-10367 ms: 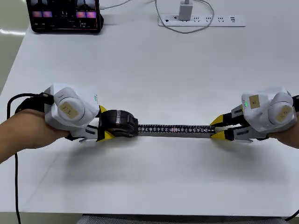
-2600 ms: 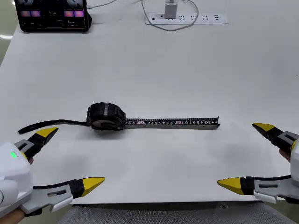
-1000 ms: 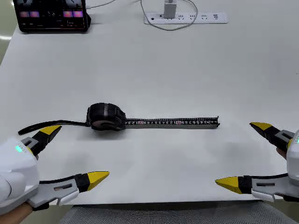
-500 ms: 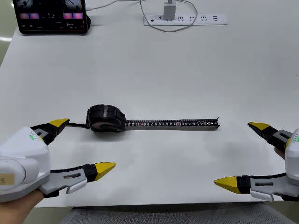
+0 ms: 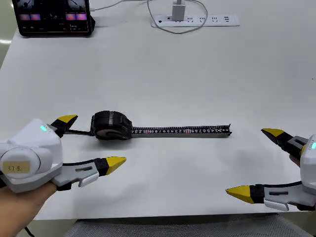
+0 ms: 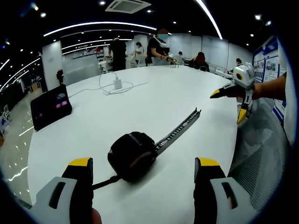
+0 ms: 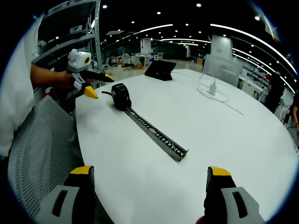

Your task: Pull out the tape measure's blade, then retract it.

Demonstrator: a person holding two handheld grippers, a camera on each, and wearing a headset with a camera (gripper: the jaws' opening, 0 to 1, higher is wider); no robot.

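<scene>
Black tape measure point(image 5: 112, 125) lying near the tabletop's point(image 5: 163, 74) front edge, blade point(image 5: 182, 130) stretching rightward along it, my left gripper point(image 5: 98, 139) and right gripper point(image 5: 246, 161) hovering, jaws gaping empty, left gripper view catching people point(image 6: 159, 44) beyond the far edge.

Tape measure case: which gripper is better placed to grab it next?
Left, probably. The left gripper is open beside the case, framed between its jaws in its own view; the right gripper sits past the end of the blade.

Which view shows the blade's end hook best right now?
The right gripper view: the end hook lies nearest, facing the lens. The head view shows the end hook small; the left gripper view, the end hook far off.
</scene>
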